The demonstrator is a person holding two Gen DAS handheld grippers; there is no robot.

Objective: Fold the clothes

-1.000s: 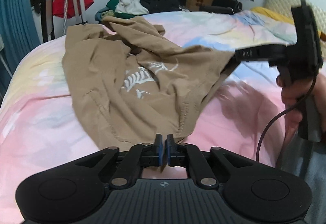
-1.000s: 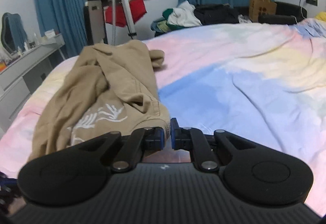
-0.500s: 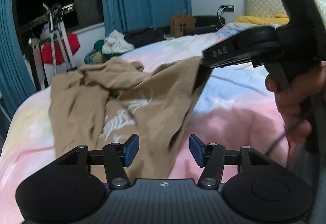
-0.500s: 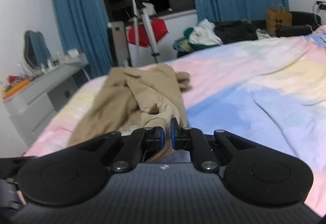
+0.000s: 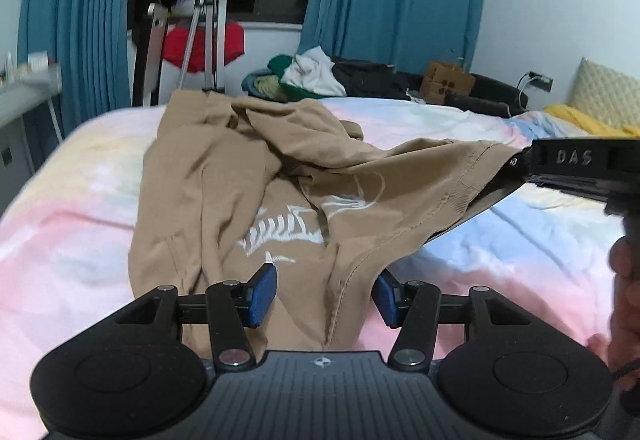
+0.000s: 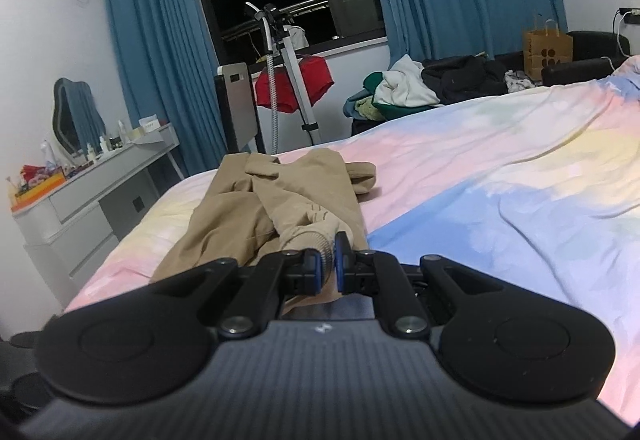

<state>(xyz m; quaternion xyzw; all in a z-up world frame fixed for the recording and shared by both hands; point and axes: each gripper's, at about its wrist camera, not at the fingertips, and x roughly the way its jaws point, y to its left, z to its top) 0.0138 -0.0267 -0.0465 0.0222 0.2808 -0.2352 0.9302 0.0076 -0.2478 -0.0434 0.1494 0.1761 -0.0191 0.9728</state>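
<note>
A tan T-shirt (image 5: pixel 224 184) with a white print lies crumpled on the pastel bedspread (image 5: pixel 72 240). My left gripper (image 5: pixel 323 294) is open, its blue pads on either side of a hanging fold of the shirt, not pinching it. My right gripper (image 6: pixel 327 265) is shut on the shirt's ribbed collar edge (image 6: pixel 316 236) and holds it lifted above the bed. In the left wrist view the right gripper (image 5: pixel 520 162) shows at the right, pulling that edge taut. The shirt (image 6: pixel 256 208) trails away toward the bed's far left.
A pile of clothes (image 6: pixel 416 84) lies beyond the bed's far edge. A garment steamer stand (image 6: pixel 292 80) with red fabric stands by the window. A grey dresser (image 6: pixel 92 192) stands at the left. A yellow pillow (image 5: pixel 580 120) is at the right.
My left gripper let go of the shirt and opened wide. My right gripper lifted the collar edge higher and pulled it taut.
</note>
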